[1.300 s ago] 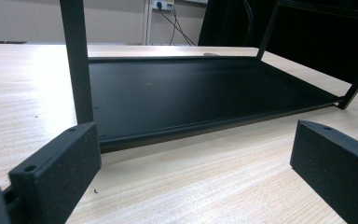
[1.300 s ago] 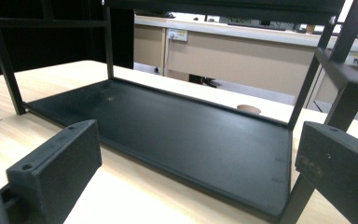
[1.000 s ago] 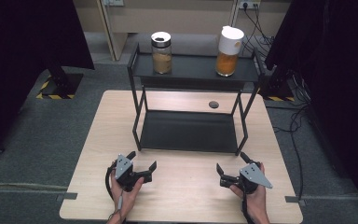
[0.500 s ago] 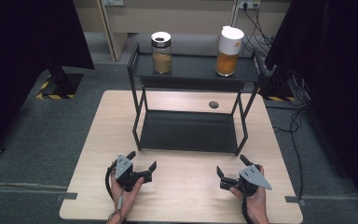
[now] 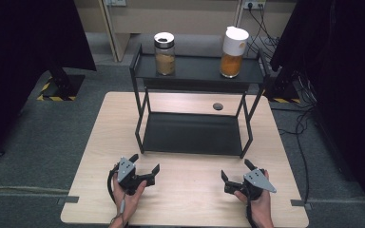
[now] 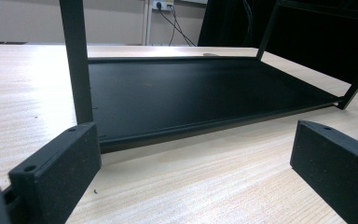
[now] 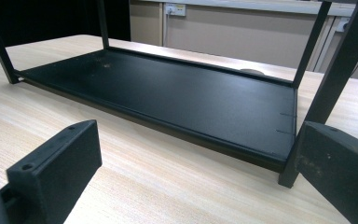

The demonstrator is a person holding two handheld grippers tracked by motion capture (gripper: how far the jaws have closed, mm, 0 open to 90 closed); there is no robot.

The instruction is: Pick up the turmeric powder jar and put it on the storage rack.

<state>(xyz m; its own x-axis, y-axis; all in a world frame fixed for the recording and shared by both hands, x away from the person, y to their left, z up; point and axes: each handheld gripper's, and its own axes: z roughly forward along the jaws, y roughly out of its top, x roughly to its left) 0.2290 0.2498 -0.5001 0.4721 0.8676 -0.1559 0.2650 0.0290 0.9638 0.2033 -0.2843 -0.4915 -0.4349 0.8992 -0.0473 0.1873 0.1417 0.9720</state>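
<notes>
Almost nothing is changed since the earlier frames: the left tongs [image 5: 145, 175] and the right tongs [image 5: 235, 176] are kept at the near edge of the tabletop [image 5: 190, 190], both with the jaws spread wide and nothing held between them. In the left gripper view and the right gripper view only bare wood and the rack's lower shelf [image 6: 191, 93] are seen between the jaws. From this it is judged that the work is not yet begun and the hands are only waiting in front of the rack [image 5: 195, 76]. The jar [image 5: 164, 53] is placed on the top shelf at the left, the bottle [image 5: 233, 46] with a white cap on the same shelf at the right, well apart from each other and far from both tongs. Compared with one second ago, a very small shift of the right tongs may be seen, nothing more; jar and bottle are not moved.
</notes>
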